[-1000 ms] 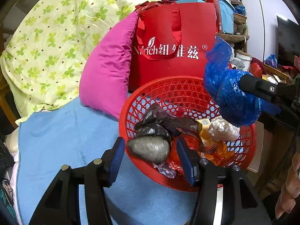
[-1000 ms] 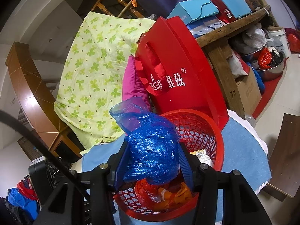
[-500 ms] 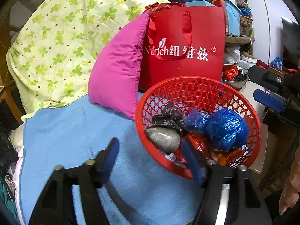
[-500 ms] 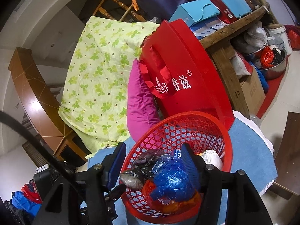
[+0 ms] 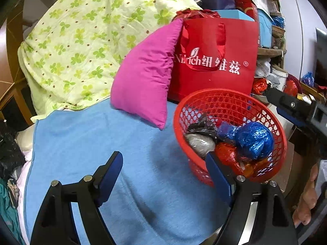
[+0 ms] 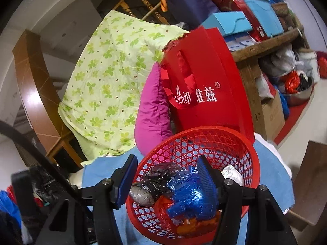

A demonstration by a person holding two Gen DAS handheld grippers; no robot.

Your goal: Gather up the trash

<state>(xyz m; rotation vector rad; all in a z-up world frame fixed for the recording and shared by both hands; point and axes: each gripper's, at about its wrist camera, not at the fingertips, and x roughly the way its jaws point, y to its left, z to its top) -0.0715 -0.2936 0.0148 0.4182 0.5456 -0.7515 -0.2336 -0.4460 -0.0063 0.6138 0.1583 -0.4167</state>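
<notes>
red basket [image 5: 280, 140] of bagged trash on a blue cloth [image 5: 126, 143], amid cluttered shelves.
left gripper [image 5: 163, 167] is seen opening, empty; right gripper [image 6: 166, 175] is held apart, empty.

Blue bag [image 6: 190, 202] in red basket [image 6: 231, 136]

— What carries everything?
— A bed under a blue blanket [image 5: 126, 143].
— What's on it?
— A red basket [image 5: 229, 100] at its edge, a pink pillow [image 5: 143, 81] and a red bag [image 5: 220, 61] just behind.
</notes>
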